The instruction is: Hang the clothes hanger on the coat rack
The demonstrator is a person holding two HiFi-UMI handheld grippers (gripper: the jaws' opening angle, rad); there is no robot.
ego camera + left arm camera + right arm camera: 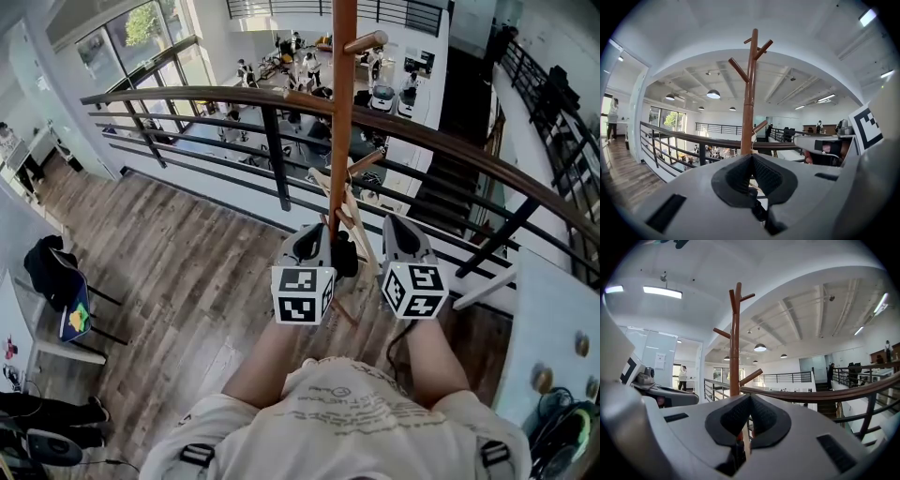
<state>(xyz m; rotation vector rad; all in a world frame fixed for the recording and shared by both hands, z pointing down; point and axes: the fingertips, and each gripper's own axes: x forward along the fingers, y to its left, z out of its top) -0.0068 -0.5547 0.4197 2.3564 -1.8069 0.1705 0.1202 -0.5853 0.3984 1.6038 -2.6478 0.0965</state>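
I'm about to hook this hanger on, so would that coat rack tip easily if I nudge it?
Probably apt to tip: the coat rack is a tall, slim pole, and its base is out of view. It looks like rigid wood, so it should not flex. The thin wooden hanger likely adds little weight.

surface: wood-plank floor [187, 272] | on it: chair [73, 314], railing posts [277, 159]

Both forearms raised side by side, left claw [307, 236] closed, right claw [398, 227] pinching clothes hanger [361, 236].
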